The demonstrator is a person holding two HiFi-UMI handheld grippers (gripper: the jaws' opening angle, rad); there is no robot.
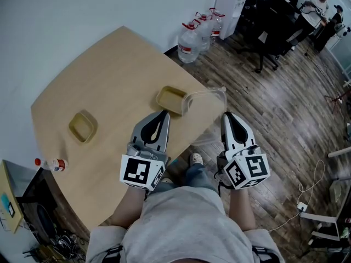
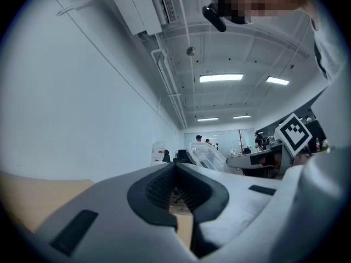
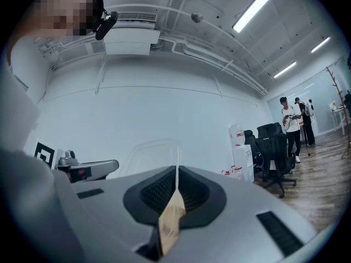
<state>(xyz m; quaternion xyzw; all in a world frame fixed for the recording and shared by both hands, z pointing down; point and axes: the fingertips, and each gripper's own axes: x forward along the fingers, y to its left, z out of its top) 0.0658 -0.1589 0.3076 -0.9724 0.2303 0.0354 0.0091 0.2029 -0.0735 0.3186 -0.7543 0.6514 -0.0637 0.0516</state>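
Note:
My right gripper (image 1: 225, 115) (image 3: 176, 171) reaches the table's near edge, shut on the thin rim of a clear plastic container (image 1: 205, 98) (image 3: 148, 158). The container rises ahead of the jaws against the white wall. My left gripper (image 1: 162, 114) (image 2: 175, 166) hovers shut over the tan table (image 1: 109, 75) with nothing between its jaws. It points at a shallow yellow tray (image 1: 171, 99) just beyond its tips. In the left gripper view the clear container (image 2: 207, 155) shows past the jaws to the right.
A second yellow tray (image 1: 83, 126) lies at the table's left. A small bottle with a red cap (image 1: 52, 164) lies near the left edge. Large water jugs (image 1: 189, 40), a white dispenser (image 1: 230, 4) and black office chairs (image 1: 269, 32) stand on the wood floor beyond.

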